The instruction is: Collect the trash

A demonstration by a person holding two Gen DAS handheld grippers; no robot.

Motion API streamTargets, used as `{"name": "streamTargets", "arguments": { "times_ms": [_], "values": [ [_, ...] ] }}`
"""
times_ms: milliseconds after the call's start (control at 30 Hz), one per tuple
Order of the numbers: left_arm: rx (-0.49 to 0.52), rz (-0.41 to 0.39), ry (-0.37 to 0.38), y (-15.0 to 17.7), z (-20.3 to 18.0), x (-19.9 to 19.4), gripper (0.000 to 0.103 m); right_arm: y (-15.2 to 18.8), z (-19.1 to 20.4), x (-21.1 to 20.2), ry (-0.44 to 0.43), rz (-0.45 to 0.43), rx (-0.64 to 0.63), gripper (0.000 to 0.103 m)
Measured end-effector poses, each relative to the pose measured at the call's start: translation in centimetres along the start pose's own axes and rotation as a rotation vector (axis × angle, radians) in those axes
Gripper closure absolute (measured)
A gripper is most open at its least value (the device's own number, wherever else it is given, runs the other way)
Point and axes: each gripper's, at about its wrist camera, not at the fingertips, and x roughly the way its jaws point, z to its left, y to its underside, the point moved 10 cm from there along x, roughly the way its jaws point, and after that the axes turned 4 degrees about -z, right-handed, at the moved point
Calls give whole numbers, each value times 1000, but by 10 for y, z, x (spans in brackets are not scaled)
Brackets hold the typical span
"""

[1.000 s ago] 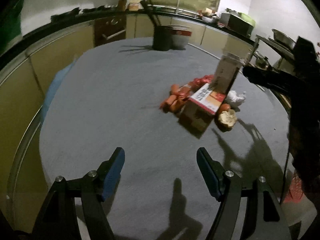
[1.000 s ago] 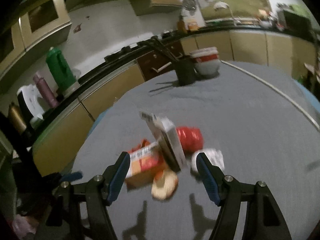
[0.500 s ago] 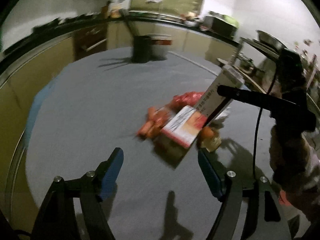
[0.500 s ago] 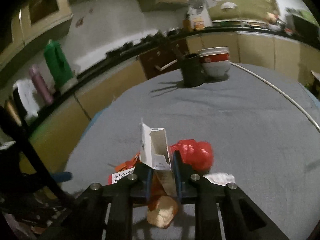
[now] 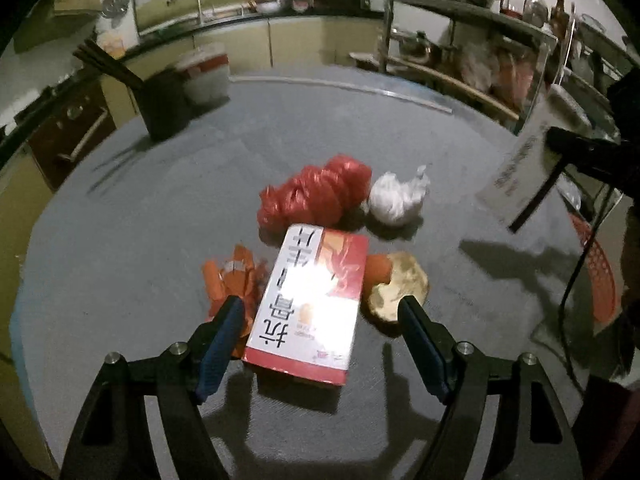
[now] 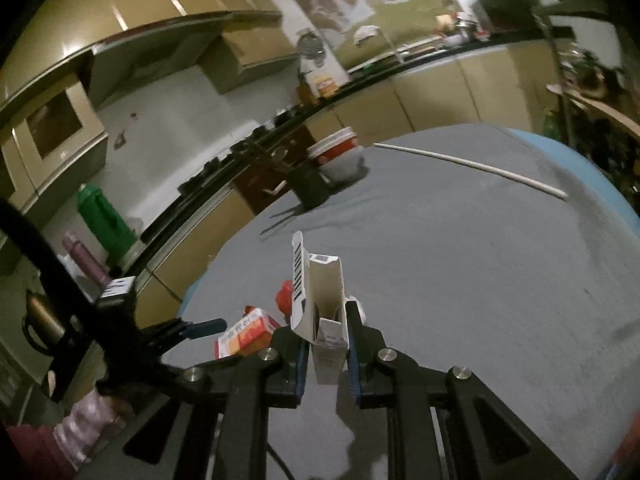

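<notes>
My left gripper point(image 5: 320, 320) is open, its fingers on either side of a red and white carton point(image 5: 314, 300) lying flat on the grey table point(image 5: 120, 220). Around the carton lie orange wrappers point(image 5: 230, 276), a red plastic bag point(image 5: 316, 196), a white crumpled tissue point(image 5: 396, 198) and a piece of bread point(image 5: 398, 286). My right gripper point(image 6: 327, 344) is shut on an open white box point(image 6: 325, 304) and holds it lifted above the table. That box also shows at the right of the left wrist view point(image 5: 520, 172).
A dark chopstick holder point(image 5: 162, 100) and a red and white bowl point(image 5: 206, 76) stand at the table's far side. A red basket point(image 5: 596, 268) sits below the table's right edge. Kitchen counters and metal shelves ring the table.
My right gripper closed on the white box and lifted it up and away from the pile. My left gripper moved forward until its open fingers straddle the red and white carton.
</notes>
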Motion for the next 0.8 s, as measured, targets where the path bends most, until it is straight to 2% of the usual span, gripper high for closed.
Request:
{"name": "streamTargets", "arguments": {
  "times_ms": [67, 100, 300, 500, 667, 800],
  "values": [
    [-17, 1, 3, 2, 5, 1, 36, 4, -6, -9, 7, -3, 20, 86],
    [-32, -1, 15, 3, 6, 0, 50, 4, -8, -11, 9, -5, 24, 86],
    [-117, -33, -1, 7, 7, -16, 53, 10, -14, -25, 17, -12, 47, 86],
    [-167, -73, 1, 27, -22, -52, 53, 16, -4, -39, -5, -24, 37, 86],
    [-210, -91, -7, 46, -44, -70, 53, 37, 0, -47, -36, 12, 68, 86],
    [-186, -63, -72, 60, -47, -68, 50, 63, -7, -51, -14, 58, 80, 86]
  ]
}}
